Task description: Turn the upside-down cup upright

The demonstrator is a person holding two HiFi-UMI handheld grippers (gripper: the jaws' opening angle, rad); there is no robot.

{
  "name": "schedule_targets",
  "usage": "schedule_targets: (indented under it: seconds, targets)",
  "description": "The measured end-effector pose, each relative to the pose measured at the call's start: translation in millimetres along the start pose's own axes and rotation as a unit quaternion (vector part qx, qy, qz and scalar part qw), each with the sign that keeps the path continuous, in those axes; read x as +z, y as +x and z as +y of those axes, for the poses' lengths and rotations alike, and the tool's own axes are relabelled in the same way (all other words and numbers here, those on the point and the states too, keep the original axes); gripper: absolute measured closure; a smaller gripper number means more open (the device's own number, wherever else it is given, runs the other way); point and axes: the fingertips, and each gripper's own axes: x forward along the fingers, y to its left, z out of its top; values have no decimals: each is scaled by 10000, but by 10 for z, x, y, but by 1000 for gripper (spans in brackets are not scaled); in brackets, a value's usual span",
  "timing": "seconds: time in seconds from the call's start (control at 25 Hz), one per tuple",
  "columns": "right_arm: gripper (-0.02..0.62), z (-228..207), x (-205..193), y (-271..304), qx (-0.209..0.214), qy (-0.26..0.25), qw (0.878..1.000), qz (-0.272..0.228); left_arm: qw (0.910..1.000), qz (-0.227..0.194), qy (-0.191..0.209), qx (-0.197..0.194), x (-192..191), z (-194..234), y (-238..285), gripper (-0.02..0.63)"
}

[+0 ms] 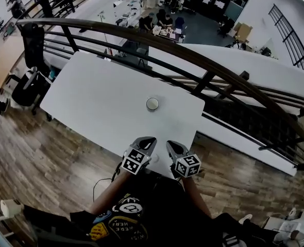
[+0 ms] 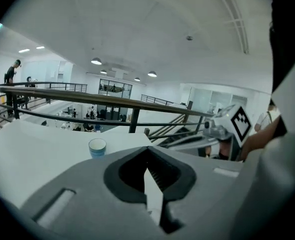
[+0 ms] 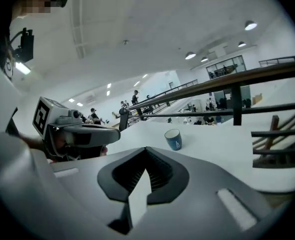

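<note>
Nearest the head camera, at the near edge of the table (image 1: 90,102), are the left gripper (image 1: 146,141) and the right gripper (image 1: 172,146). They sit side by side, just apart, tips angled towards each other. Each gripper's own view shows its jaws closed together with nothing between them.

The cup (image 1: 152,104) stands on the table well beyond both grippers, touching neither. From the head view only its round pale rim shows, so that view alone does not settle which way up it is. The left gripper view settles it: the cup (image 2: 97,147) shows a white interior, open at the top. The right gripper view adds a blue outer wall and a small white mark on the cup (image 3: 173,139), too small to read. The long axis is vertical, mouth up, base on the table. It appears slightly tilted in the right gripper view, probably because of the wide-angle lens.

The cup sits towards the far right part of the table, near the far edge but not at it. A dark railing (image 1: 193,55) runs behind that edge. White table surface lies bare all round the cup, widest to its left. Wooden floor (image 1: 38,158) borders the table's near and left sides.
</note>
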Motion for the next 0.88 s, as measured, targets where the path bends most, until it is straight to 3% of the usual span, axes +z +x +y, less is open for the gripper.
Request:
schedule_targets:
  seconds: [0.08, 0.2, 0.44, 0.56, 0.88]
  targets:
    - [594, 54, -128, -209, -64, 96, 9998, -142, 9998, -15, -86, -149, -39, -247, 78, 603]
    - [594, 66, -172, -366, 4, -192, 9995, -264, 9991, 270, 161, -282, -242, -521, 169, 603]
    - [594, -177, -82, -655, -166, -476, 9984, -265, 9998, -18, -99, 184, -178, -665, 152, 603]
    - [594, -112, -164, -677, -24, -427, 9987, -260, 9991, -26, -207, 365, -244, -669, 88, 603]
    - [594, 210, -298, -597, 237, -252, 9993, -170, 9991, 128, -228, 323, -439, -739, -23, 603]
